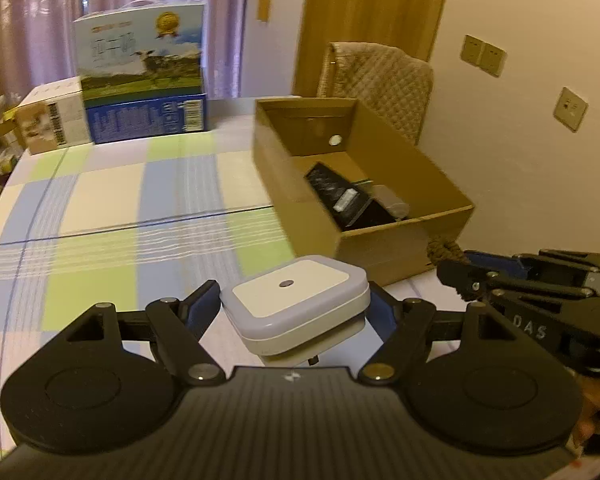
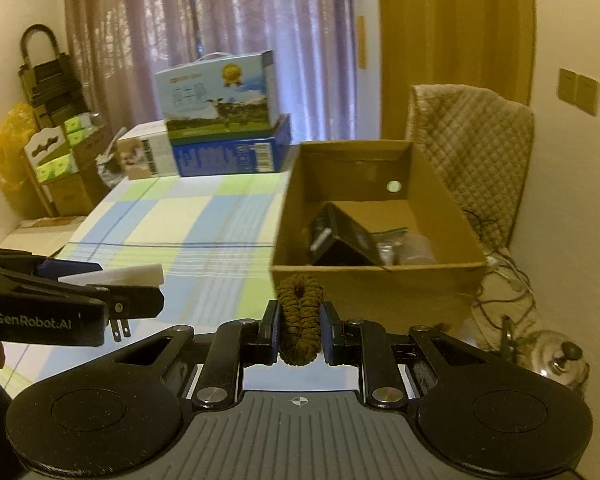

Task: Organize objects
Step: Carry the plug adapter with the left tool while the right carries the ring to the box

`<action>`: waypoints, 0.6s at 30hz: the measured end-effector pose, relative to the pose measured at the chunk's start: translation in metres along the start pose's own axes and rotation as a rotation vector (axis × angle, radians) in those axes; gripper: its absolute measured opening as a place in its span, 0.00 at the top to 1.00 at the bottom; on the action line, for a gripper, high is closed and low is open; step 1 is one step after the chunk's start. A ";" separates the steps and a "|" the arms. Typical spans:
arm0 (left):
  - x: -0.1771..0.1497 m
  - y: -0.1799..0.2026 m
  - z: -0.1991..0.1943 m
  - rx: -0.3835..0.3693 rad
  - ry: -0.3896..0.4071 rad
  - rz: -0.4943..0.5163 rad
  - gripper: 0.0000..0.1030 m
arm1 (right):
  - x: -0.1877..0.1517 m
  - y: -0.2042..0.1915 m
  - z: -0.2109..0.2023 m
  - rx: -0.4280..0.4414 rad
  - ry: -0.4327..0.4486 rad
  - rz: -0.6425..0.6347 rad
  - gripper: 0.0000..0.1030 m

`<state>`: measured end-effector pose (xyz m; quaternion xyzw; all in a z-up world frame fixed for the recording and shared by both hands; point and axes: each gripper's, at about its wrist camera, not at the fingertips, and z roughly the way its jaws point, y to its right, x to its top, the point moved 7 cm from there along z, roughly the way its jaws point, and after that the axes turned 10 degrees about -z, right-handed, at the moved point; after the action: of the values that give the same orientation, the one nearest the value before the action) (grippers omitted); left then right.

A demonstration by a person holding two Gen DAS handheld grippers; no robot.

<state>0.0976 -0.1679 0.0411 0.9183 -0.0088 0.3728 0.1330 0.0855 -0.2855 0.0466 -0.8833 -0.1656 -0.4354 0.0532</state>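
Observation:
My left gripper is shut on a white square plug-in night light, held above the checked tablecloth. From the right wrist view the left gripper shows at the left, with the night light and its prongs pointing down. A dark olive scrunchie is squeezed upright in my right gripper, which is shut on it. Just ahead stands an open cardboard box holding a black carton. In the left wrist view the right gripper and scrunchie sit against the box.
A milk carton case stacked on a blue box and a small white box stand at the table's far end. A quilt-covered chair is behind the cardboard box. A metal kettle and cables lie on the floor at right.

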 end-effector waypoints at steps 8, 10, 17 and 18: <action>0.007 0.039 0.009 -0.046 -0.007 0.051 0.29 | -0.002 0.029 -0.012 -0.036 0.009 0.041 0.83; 0.010 0.045 0.012 -0.053 -0.009 0.061 0.29 | -0.002 0.035 -0.015 -0.041 0.013 0.049 0.83; 0.010 0.061 0.020 -0.064 -0.018 0.082 0.29 | -0.002 0.049 -0.015 -0.051 0.015 0.066 0.83; 0.010 0.063 0.022 -0.064 -0.020 0.084 0.29 | -0.003 0.051 -0.015 -0.051 0.015 0.069 0.83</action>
<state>0.1126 -0.2334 0.0485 0.9160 -0.0608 0.3685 0.1464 0.0898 -0.3374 0.0564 -0.8862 -0.1235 -0.4442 0.0467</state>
